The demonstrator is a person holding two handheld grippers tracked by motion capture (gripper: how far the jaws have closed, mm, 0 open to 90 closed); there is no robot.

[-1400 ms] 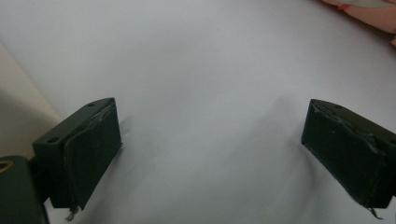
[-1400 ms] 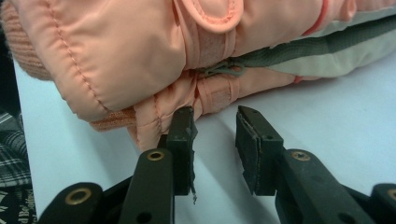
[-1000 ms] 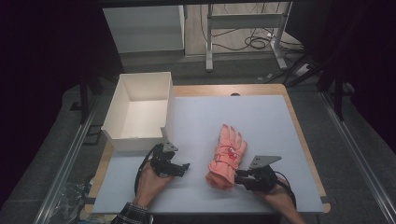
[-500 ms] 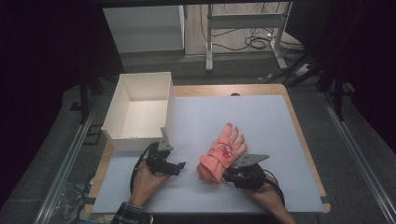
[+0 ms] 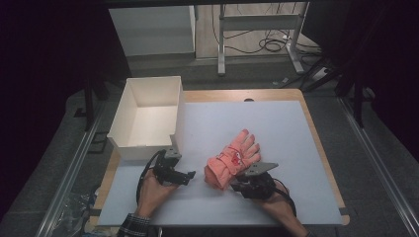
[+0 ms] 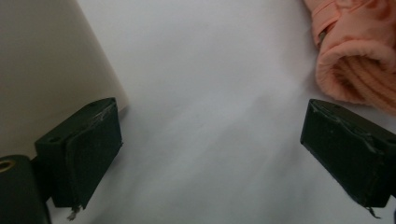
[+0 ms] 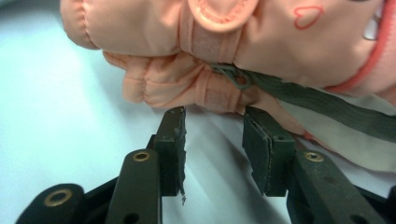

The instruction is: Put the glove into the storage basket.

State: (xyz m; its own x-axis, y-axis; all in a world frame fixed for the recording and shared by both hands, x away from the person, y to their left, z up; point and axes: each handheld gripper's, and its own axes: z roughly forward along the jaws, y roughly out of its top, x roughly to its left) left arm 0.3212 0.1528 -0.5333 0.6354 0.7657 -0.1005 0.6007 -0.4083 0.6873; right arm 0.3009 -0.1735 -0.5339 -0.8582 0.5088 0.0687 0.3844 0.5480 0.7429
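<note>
We see a padded salmon-pink winter glove lying on the pale grey table mat, right of centre and toward the near edge, fingers pointing far-right and cuff toward us. Our right gripper sits at the glove's near side; in the right gripper view its jaws have just been opening and now stand a little apart, their tips right at the glove's gathered wrist edge with only bare mat in the gap between them. Our left gripper rests on the mat left of the glove, jaws spread wide and holding nothing. Just beyond it stands an open white rectangular box.
</note>
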